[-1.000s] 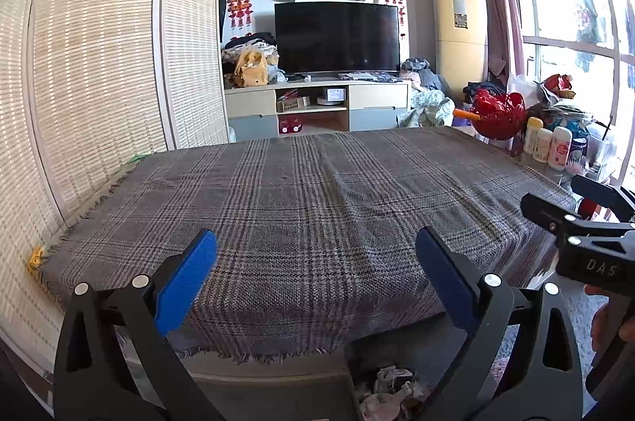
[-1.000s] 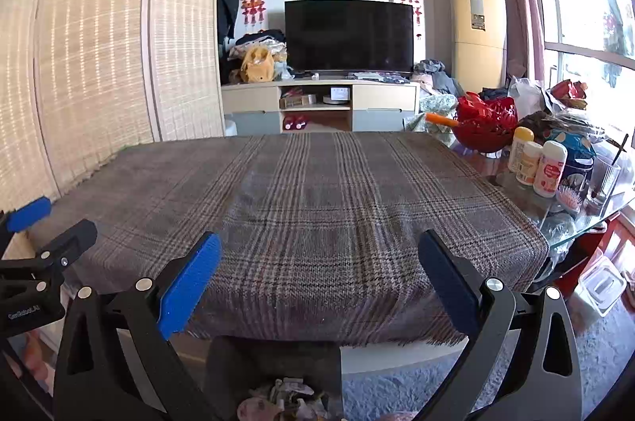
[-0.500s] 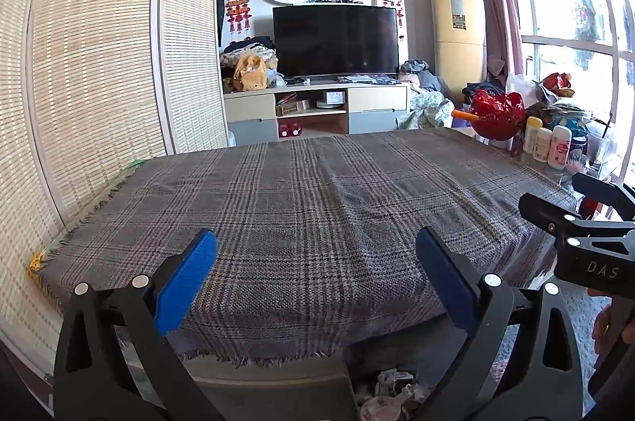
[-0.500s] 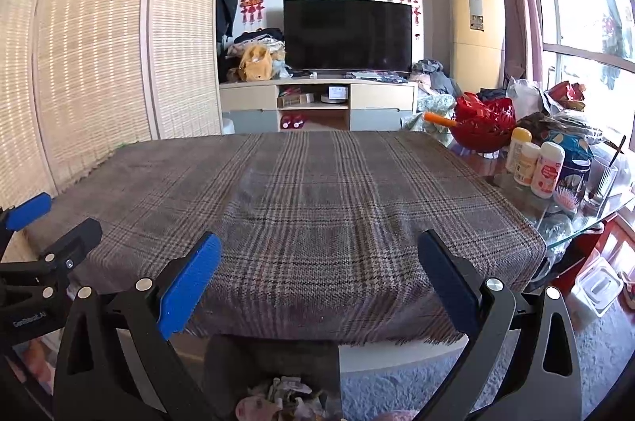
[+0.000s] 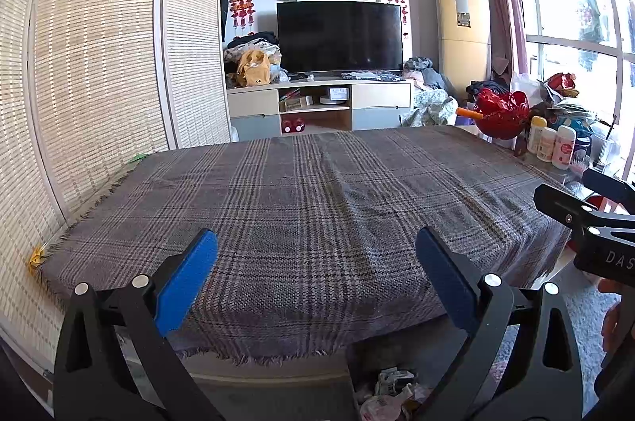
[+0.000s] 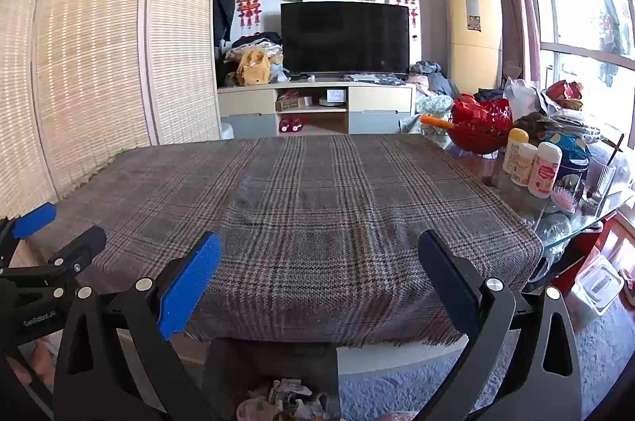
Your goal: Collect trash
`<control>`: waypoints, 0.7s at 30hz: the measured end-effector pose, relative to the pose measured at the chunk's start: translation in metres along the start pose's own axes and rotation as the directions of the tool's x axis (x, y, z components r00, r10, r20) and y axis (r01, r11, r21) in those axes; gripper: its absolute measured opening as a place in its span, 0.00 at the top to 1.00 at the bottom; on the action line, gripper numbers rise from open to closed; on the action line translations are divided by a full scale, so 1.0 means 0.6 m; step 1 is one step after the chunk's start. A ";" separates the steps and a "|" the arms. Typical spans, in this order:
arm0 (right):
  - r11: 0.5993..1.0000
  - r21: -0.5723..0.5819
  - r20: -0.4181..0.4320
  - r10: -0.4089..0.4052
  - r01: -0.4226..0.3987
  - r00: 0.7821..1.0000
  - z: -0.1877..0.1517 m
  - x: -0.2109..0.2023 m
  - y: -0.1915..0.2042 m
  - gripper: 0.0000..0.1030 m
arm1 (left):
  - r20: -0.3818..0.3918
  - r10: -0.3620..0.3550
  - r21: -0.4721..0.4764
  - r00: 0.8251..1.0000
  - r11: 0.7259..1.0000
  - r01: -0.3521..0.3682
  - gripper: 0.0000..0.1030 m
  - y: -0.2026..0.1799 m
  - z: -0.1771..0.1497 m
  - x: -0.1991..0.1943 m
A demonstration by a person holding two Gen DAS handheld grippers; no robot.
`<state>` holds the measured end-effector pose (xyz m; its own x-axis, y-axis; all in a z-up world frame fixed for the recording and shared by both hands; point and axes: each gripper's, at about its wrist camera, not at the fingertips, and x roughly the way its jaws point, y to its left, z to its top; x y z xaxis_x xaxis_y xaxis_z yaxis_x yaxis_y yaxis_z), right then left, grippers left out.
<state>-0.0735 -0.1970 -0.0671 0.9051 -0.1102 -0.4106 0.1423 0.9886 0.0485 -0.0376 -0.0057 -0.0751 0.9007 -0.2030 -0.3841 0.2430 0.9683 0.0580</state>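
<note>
Crumpled paper and wrapper trash (image 5: 391,393) lies in a dark bin (image 5: 359,361) on the floor below the table's near edge; it also shows in the right wrist view (image 6: 285,399). My left gripper (image 5: 315,276) is open and empty, held above the near edge of the plaid-covered table (image 5: 317,198). My right gripper (image 6: 319,278) is open and empty beside it. Each gripper shows at the side of the other's view: the right one (image 5: 587,218), the left one (image 6: 43,250).
A glass side table (image 6: 575,222) at the right holds bottles (image 6: 532,163), a red bowl (image 6: 478,127) and clutter. A woven screen (image 5: 99,64) stands at the left. A TV cabinet (image 5: 317,103) is behind. A plastic box (image 6: 597,282) sits on the floor at right.
Both views have shifted slightly; the table looks a little lower and further. Both grippers stay open and empty.
</note>
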 end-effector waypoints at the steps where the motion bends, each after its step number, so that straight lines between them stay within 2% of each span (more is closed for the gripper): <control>1: 1.000 0.000 -0.001 0.002 -0.002 1.000 -0.001 0.000 0.002 0.03 | -0.001 -0.001 -0.003 1.000 1.000 0.001 0.08 0.001 0.000 0.000; 21: 1.000 0.003 0.001 0.018 -0.018 1.000 -0.005 -0.001 0.014 0.03 | -0.004 0.012 -0.018 1.000 1.000 -0.013 0.08 0.017 0.001 0.001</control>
<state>-0.0743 -0.1884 -0.0693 0.9078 -0.0923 -0.4091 0.1273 0.9901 0.0591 -0.0342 0.0038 -0.0742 0.9021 -0.1903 -0.3873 0.2250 0.9733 0.0459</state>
